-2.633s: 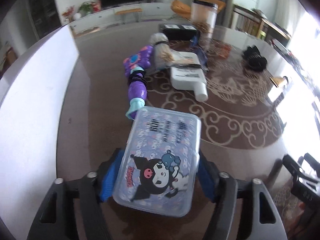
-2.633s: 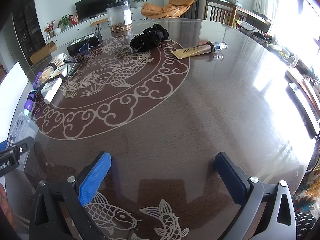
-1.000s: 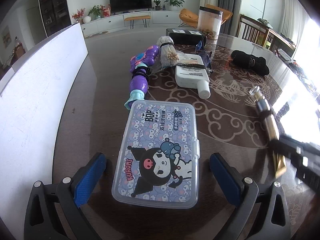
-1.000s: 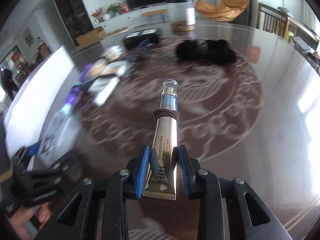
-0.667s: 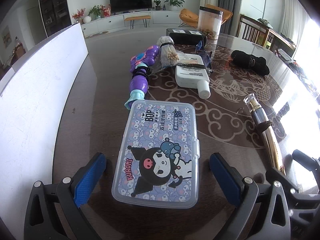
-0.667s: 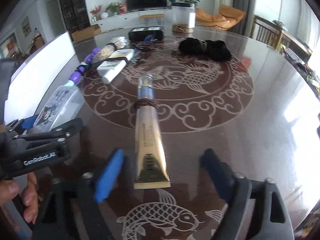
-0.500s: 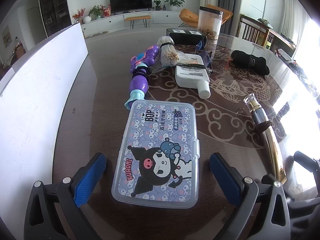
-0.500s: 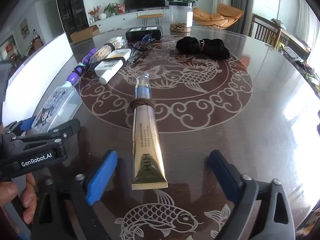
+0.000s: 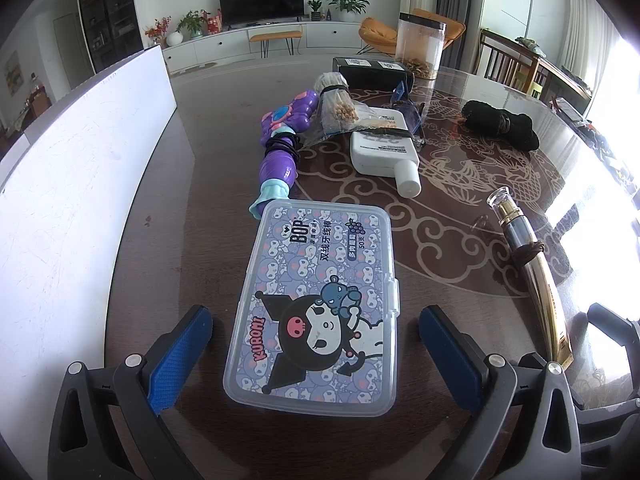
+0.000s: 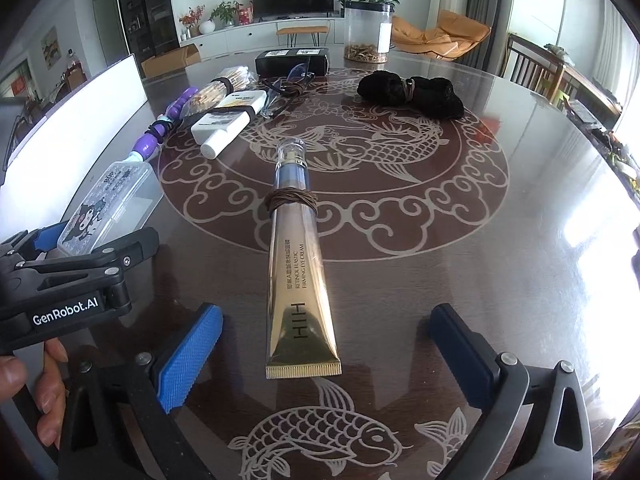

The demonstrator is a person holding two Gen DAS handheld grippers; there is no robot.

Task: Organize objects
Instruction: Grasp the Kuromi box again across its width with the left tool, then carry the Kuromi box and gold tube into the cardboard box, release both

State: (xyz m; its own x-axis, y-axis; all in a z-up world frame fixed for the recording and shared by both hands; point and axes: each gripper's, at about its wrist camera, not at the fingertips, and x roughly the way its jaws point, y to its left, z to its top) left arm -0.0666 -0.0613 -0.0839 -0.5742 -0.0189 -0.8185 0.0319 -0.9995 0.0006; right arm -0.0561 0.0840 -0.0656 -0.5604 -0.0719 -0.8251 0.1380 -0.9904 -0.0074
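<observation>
Left wrist view: your left gripper (image 9: 316,356) points steeply down at the table (image 9: 168,184) with its jaws spread wide, and the floss-pick box (image 9: 316,312) lies flat between the pads, touching neither. The box sits near the table's left edge, its far end touching the purple toy (image 9: 280,156), with the white bottle (image 9: 386,152) and a bagged bundle of sticks (image 9: 340,106) further along the same edge. If you close now off-centre, one pad would likely meet the box first and skew it into the toy.

Right wrist view: your right gripper (image 10: 324,356) is fully released, tilted down over the near edge. The gold cream tube (image 10: 298,268) lies on the glass between its fingers, clear of both pads, cap pointing toward the table's centre. The tube is round and the glass is slick, so brushing it as you withdraw could probably roll it out of line. Your left hand (image 10: 24,392) holds its tool just left of the tube; the two grippers are close enough to clash. The black bundle (image 10: 412,92) waits well apart, toward the far right edge.
</observation>
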